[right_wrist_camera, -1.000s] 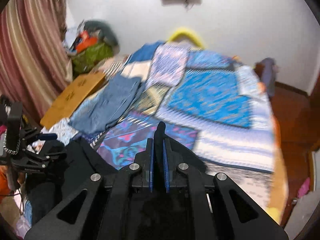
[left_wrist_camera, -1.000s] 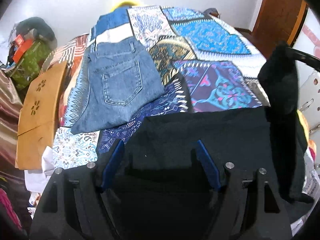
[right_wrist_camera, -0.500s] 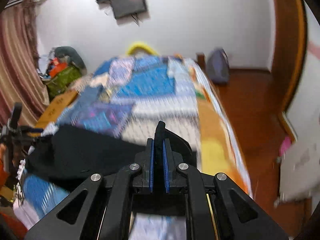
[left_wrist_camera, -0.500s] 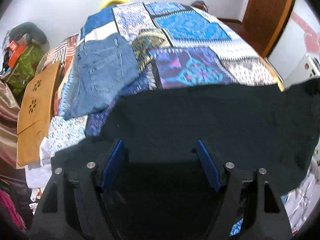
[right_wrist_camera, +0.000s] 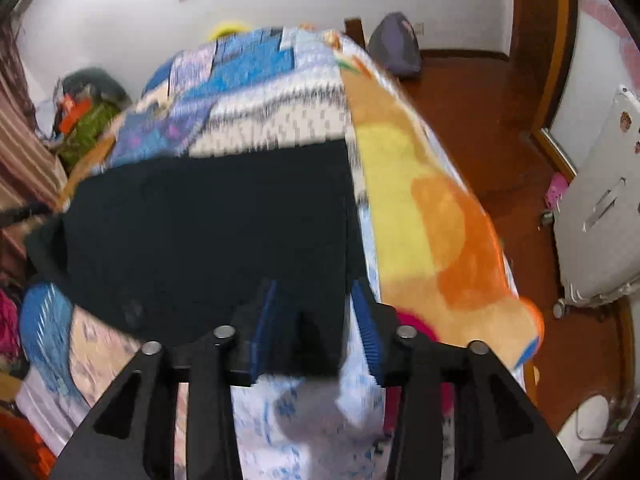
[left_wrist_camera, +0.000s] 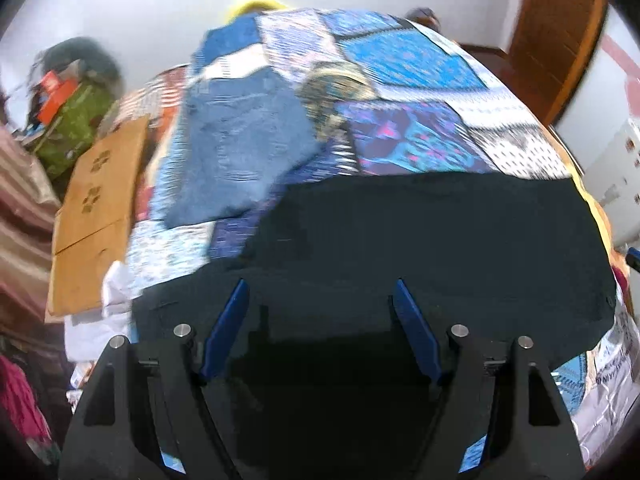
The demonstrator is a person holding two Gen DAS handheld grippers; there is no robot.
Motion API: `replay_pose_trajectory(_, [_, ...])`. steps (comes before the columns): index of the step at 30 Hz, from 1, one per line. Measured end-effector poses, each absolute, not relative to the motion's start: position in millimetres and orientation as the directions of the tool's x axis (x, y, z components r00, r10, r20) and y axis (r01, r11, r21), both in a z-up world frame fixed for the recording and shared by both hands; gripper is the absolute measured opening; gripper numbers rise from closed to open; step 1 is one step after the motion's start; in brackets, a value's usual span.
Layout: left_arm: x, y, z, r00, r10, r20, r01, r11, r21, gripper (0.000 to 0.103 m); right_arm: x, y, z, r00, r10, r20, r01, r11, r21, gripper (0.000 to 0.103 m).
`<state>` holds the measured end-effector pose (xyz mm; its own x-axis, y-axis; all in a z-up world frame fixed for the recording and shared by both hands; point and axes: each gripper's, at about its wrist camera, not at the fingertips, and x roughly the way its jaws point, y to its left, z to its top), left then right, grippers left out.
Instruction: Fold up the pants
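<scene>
The right gripper (right_wrist_camera: 316, 320) has its jaws opening at this moment, with a corner of the black pants (right_wrist_camera: 208, 232) lying between the blue pads but no longer pinched; the cloth runs away from them toward ten o'clock in the right wrist view. The left gripper (left_wrist_camera: 318, 320) has its jaws spread wide, with the same black pants (left_wrist_camera: 420, 248) lying under and between the pads; they do not appear to press on it, so it reads as released. The pants lie spread flat across the near end of the bed (right_wrist_camera: 420, 208), on a patchwork bedspread (left_wrist_camera: 420, 92), one edge running along the bedspread's border by the orange blanket (right_wrist_camera: 460, 240) at three o'clock. Judging by how the fabric drapes and lies without holding any shape, it is soft, limp and light, not slippery against the cotton spread, and in no way fragile; it should sag and bunch if lifted by one point only. The sensible hold looks to be a pinch at two corners or along a hem or waistband, one gripper on each, so the panel stays taut as it is carried over. Beyond it, at eleven o'clock in the left wrist view, folded blue jeans (left_wrist_camera: 240, 148) lie well apart from the black pants, with a flat cardboard sheet (left_wrist_camera: 96, 208) at nine o'clock beside the bed.
</scene>
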<state>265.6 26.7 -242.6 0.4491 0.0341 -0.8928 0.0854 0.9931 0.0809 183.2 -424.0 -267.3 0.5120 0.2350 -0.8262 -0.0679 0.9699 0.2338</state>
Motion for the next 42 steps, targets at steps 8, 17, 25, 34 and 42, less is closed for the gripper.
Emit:
replay_pose_trajectory(8, [242.6,137.6,-251.1,0.407,0.157,-0.900,-0.152,0.983,0.103,0.077,233.1,-392.6,-258.1,0.542,0.248,-0.803,-0.135,0.969,0.209,0.039])
replay_pose_trajectory(17, [205.6,216.6,-322.0,0.250,0.094,-0.964,-0.319,0.948,0.010,0.077,273.6,-328.8,-271.6,0.465,0.326,-0.823,-0.255,0.940,0.228,0.039])
replay_pose_trajectory(25, [186.8,214.2,-334.7,0.324,-0.060,-0.944,-0.292,0.943,-0.160,0.036,309.9,-195.1,-228.8,0.389,0.479,-0.787,-0.575,0.793,0.199,0.039])
replay_pose_trajectory(34, [179.6,219.0,-321.5,0.365,-0.041,-0.930,-0.281,0.948,-0.152,0.010,343.4,-33.6,-243.7,0.177,0.589,-0.789,-0.772,0.581,0.260,0.039])
replay_pose_trajectory(42, [171.6,230.0,-307.9,0.403,-0.049,-0.914,-0.280,0.944,-0.174,0.008,354.5,18.1,-288.1,0.021,0.519,-0.854,-0.774,0.549,0.315,0.039])
